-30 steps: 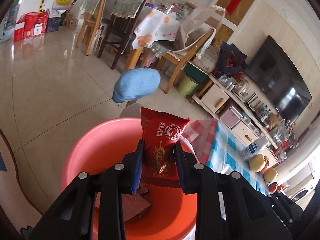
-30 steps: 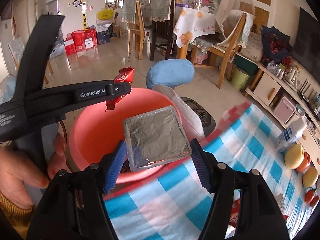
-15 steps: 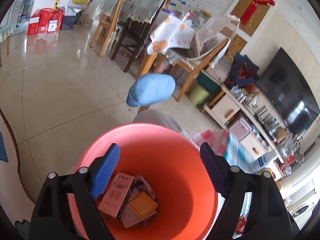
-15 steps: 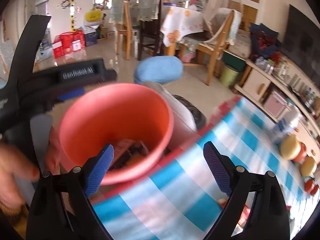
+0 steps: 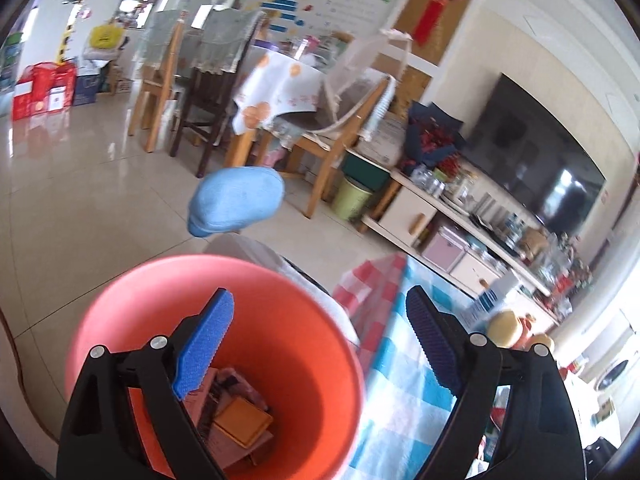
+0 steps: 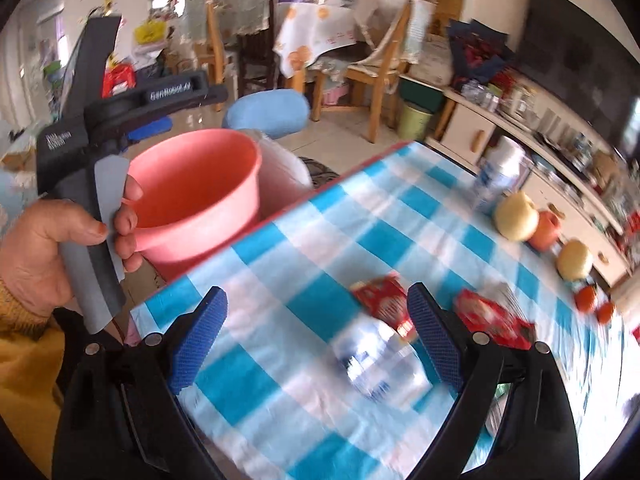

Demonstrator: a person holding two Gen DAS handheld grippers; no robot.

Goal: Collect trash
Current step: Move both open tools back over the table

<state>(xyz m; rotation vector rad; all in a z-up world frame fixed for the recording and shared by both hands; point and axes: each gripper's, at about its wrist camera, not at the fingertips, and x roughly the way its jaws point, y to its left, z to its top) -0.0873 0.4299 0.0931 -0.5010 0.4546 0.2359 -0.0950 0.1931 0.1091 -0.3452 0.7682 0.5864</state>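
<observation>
Grippers are both gaping empty, left gripper (image 5: 320,344) having just been opening over the pink bucket (image 5: 132,292) with nothing between its jaws, right gripper (image 6: 318,336) heading for the red wrapper (image 6: 384,300) at its one o'clock, which likely wants pinching next.

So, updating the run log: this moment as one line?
left gripper: open, over pink bucket | right gripper: open, over table | red wrappers remain

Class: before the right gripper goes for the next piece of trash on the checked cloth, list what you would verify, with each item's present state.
1. Right gripper empty, jaws apart: ok.
2. Left gripper empty, jaws apart, above the bucket: ok.
3. Trash left on the cloth: ok, two red wrappers and a clear crumpled piece.
4. Nearest target sharp enough to aim at: not ok, the right view is blurred.
5. Fruit apart from the wrappers: ok.
6. Room left in the bucket: ok, the trash lies only at its bottom.
</observation>
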